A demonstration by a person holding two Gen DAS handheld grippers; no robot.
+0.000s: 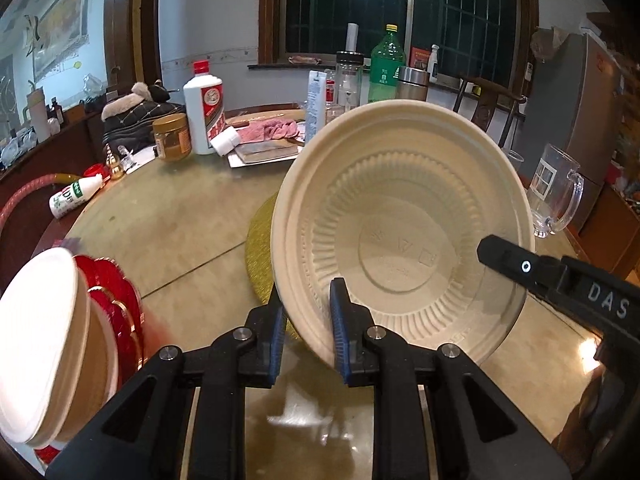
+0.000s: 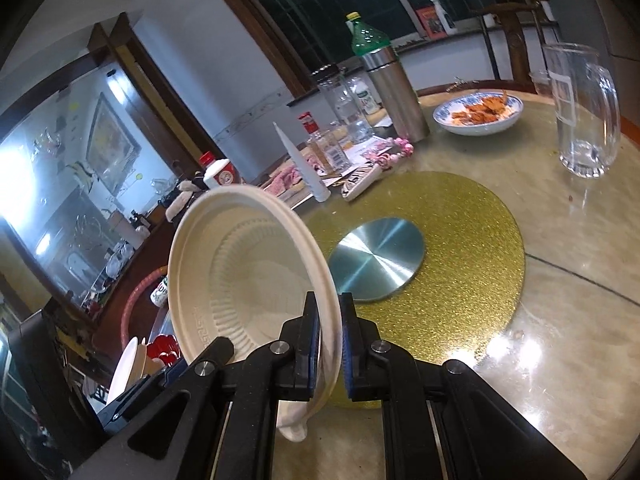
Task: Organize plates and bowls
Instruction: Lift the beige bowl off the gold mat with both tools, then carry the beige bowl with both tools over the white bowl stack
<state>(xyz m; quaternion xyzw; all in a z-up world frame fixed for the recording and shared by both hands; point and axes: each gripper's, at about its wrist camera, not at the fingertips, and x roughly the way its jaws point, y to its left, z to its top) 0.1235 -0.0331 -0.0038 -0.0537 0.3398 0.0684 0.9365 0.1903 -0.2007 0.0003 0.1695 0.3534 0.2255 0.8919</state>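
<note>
One beige ribbed disposable bowl [image 1: 404,236] is held tilted on edge above the table by both grippers. My left gripper [image 1: 306,328] is shut on its lower left rim. My right gripper [image 2: 330,334] is shut on the same bowl [image 2: 240,268] at its right rim; its black finger shows in the left wrist view [image 1: 516,262]. At the lower left stand a stack of beige bowls [image 1: 44,344] and red plates [image 1: 116,300], also seen in the right wrist view [image 2: 136,360].
A gold glitter mat [image 2: 460,240] with a silver disc [image 2: 376,258] lies under the bowl. A glass mug [image 1: 554,190], bottles [image 1: 386,64], a white liquor bottle [image 1: 204,114], a jar [image 1: 172,138] and a dish of food [image 2: 478,114] crowd the far table.
</note>
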